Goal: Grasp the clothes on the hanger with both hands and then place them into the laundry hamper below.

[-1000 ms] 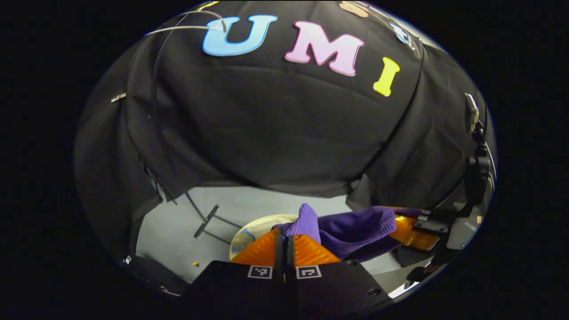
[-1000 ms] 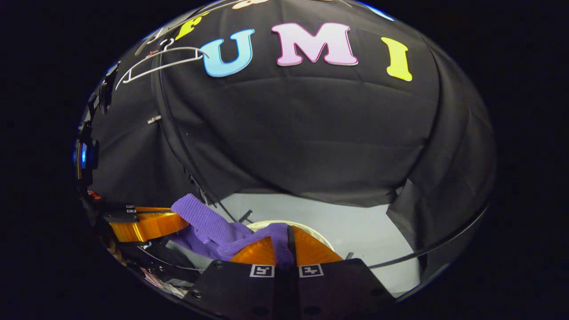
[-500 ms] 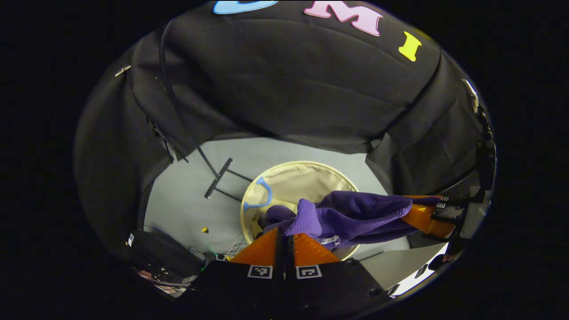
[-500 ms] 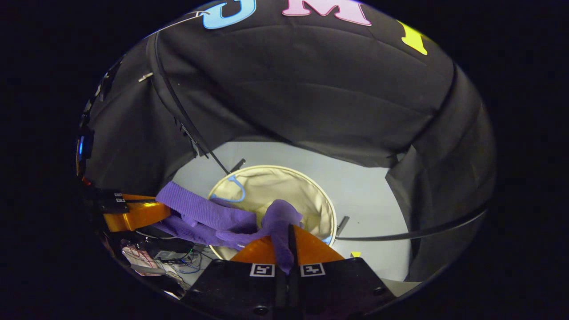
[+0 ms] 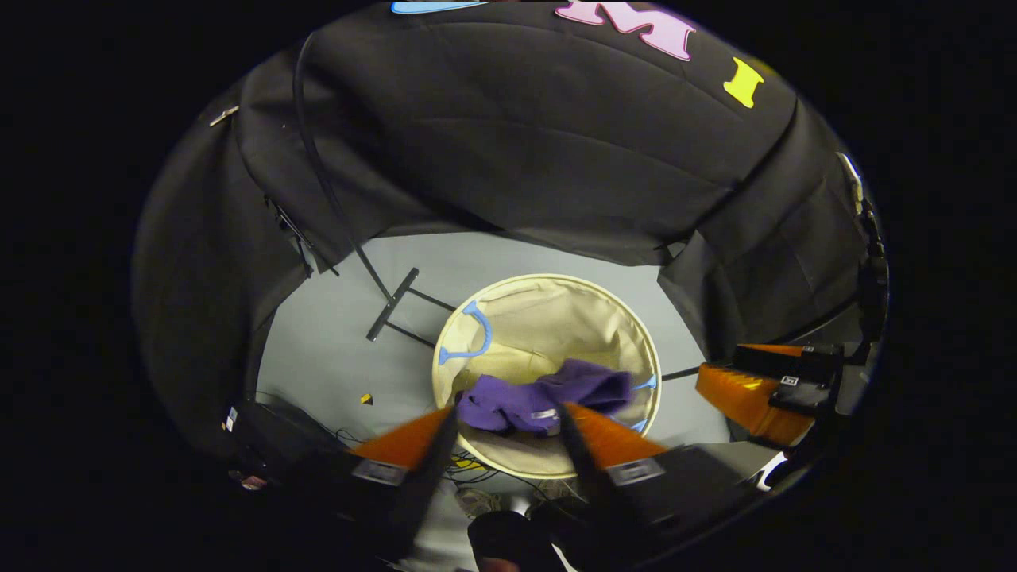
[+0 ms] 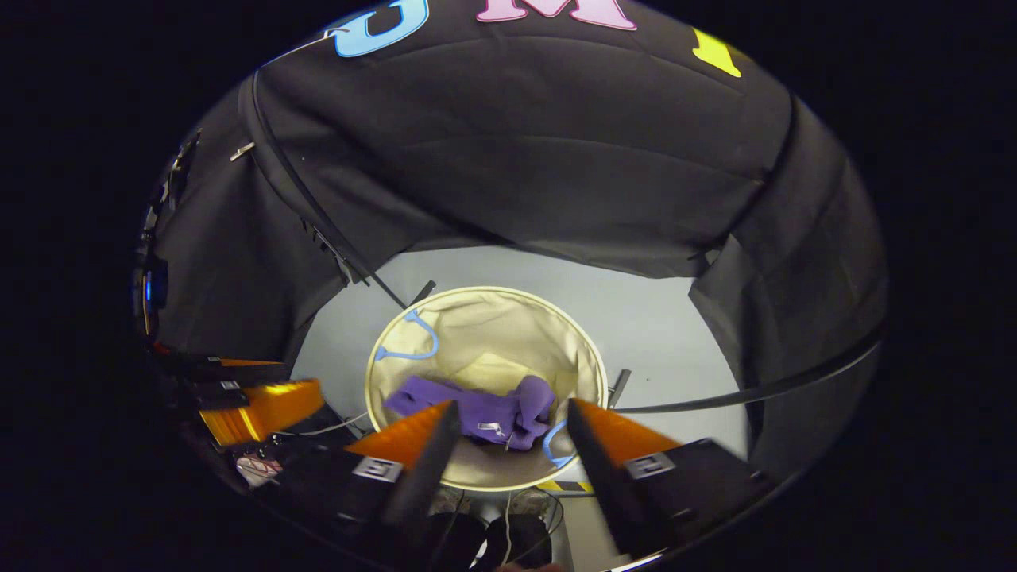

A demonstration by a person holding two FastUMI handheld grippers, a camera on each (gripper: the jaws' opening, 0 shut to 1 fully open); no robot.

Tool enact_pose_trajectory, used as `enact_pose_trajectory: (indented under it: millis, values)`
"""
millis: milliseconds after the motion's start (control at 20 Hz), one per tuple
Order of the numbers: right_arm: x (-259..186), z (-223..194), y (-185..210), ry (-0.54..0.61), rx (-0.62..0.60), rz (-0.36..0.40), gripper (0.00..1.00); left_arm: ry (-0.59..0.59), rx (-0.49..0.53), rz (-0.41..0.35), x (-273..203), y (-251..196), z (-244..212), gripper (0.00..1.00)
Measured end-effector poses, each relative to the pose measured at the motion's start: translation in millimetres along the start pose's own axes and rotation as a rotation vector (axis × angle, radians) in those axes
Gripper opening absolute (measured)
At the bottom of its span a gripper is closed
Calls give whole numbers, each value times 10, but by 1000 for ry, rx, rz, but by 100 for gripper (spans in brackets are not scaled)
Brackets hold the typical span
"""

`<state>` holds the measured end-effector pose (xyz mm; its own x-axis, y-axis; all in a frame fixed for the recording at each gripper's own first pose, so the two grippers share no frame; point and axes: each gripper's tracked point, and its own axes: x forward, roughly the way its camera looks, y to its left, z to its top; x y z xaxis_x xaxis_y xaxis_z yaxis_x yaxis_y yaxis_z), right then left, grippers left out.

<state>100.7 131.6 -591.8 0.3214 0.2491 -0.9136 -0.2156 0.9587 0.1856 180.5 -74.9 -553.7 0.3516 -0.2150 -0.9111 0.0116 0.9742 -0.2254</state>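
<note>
Clothes (image 5: 544, 400) crumpled inside hamper (image 5: 556, 306); left tool (image 5: 507, 425), right tool (image 6: 508, 425) both spread above, gripping nothing.

I see the purple garment (image 5: 545, 400) lying crumpled inside the round cream laundry hamper (image 5: 556, 318) on the floor.

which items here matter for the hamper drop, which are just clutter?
Job:
purple garment, lying inside
laundry hamper
left gripper, open above it
right gripper, open

Clutter:
black rack foot on floor
small yellow scrap
cables by the rim
</note>
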Motion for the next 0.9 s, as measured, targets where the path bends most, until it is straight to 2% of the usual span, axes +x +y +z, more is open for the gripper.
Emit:
enact_pose_trajectory:
  millis: [50,100,150,350,600,900]
  values:
    - [48,4,-38,-10,-6,-17,99,1,8,5,217,33,3,95]
    - [31,18,-51,-15,-3,-25,98,2,13,5,192,43,7,92]
    - [2,20,-50,-15,5,-28,99,5,14,-1,215,23,-27,95]
    - [-136,16,-52,-23,39,-39,99,-21,15,-14,73,-68,24,95]
    - [-589,235,41,-114,57,-26,99,-162,14,-35,-422,-148,351,96]
    - [-1424,772,95,-288,60,-42,99,-341,80,-41,-1253,-209,701,96]
